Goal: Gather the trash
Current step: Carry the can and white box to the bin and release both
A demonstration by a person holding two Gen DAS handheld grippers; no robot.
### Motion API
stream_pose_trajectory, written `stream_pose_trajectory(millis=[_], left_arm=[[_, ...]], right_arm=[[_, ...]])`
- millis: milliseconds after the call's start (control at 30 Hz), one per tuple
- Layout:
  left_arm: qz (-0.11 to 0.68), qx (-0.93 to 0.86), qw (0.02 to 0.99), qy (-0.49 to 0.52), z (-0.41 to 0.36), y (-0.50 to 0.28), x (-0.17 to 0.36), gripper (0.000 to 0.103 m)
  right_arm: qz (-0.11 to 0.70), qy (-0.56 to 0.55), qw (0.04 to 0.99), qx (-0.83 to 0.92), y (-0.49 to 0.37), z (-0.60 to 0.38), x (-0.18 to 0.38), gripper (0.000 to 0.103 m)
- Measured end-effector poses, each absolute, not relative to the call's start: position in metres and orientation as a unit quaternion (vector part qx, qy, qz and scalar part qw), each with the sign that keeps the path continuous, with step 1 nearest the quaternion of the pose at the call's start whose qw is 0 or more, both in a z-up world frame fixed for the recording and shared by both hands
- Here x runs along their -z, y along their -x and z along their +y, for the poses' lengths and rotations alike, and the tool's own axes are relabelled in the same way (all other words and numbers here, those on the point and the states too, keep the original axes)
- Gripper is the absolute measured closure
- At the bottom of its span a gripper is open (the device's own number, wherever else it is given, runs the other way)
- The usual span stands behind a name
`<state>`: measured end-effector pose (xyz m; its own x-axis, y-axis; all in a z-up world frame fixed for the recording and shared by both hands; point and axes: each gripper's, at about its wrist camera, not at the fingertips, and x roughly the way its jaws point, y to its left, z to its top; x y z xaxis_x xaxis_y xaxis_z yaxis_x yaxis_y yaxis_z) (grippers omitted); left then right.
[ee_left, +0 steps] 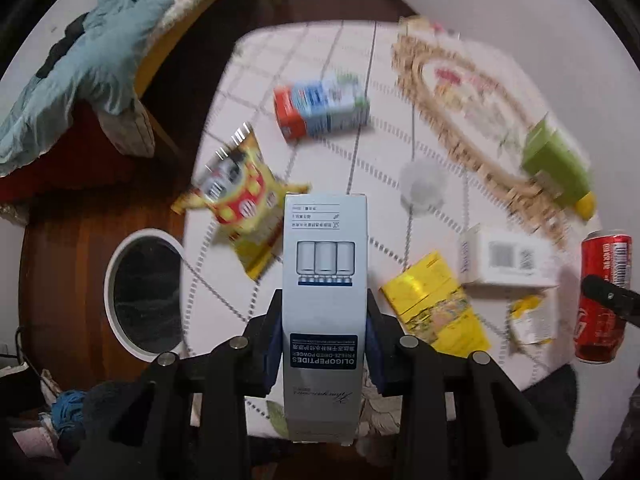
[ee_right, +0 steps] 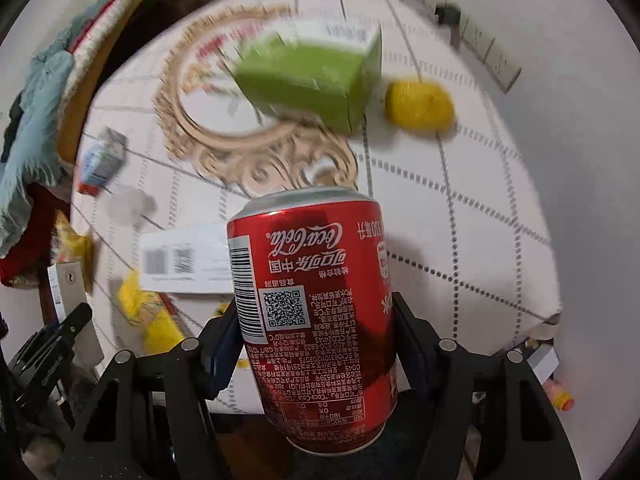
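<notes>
My left gripper is shut on a tall pale blue carton printed with small bottles, held upright above the near edge of the table. In the right wrist view my right gripper is shut on a red cola can, lifted off the cloth; the same can shows at the right edge of the left wrist view. Loose trash lies on the cloth: a yellow snack bag, a red, blue and white carton, a white box, a yellow packet and a green box.
A white round bin with a dark liner stands on the wood floor left of the table. A bed with a blue blanket lies beyond it. A yellow lump sits beside the green box. Wall sockets are behind the table.
</notes>
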<state>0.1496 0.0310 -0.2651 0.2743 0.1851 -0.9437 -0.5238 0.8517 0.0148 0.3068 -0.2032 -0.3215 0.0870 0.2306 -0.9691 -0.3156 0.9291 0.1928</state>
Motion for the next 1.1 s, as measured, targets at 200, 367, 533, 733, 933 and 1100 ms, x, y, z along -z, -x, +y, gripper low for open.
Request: stream_pose_trajectory(millis=[200,367,533,733,933,1100], left_arm=[[0.497,-0.243,0.819,0.15,0.072,-0.13,0.198,0.072],[0.46,-0.281,0.826,0.164,0.131,-0.086,0.156,0.072],[0.448,-0.33,0.807,0.2,0.205,-0.028,0.154,0.072],[0.473,-0.358,0.757,0.275,0.288,0.03,0.212,0.072],[0.5,-0.336,0.713,0.358,0.345,0.06,0.281,0.071],[0.515,-0.321,0.692,0.392,0.363,0.065,0.315,0.07]], right_arm=[[0.587,0.032,0.772,-0.239,-0.285,-0.184,0.25,0.034],[0.573,0.011,0.759,-0.309,-0.255,-0.122,0.221,0.034],[0.569,0.022,0.726,-0.385,-0.209,-0.026,0.21,0.034],[0.585,0.068,0.671,-0.449,-0.139,0.114,0.244,0.034],[0.625,0.114,0.629,-0.448,-0.094,0.202,0.308,0.034],[0.661,0.135,0.603,-0.425,-0.085,0.245,0.371,0.034]])
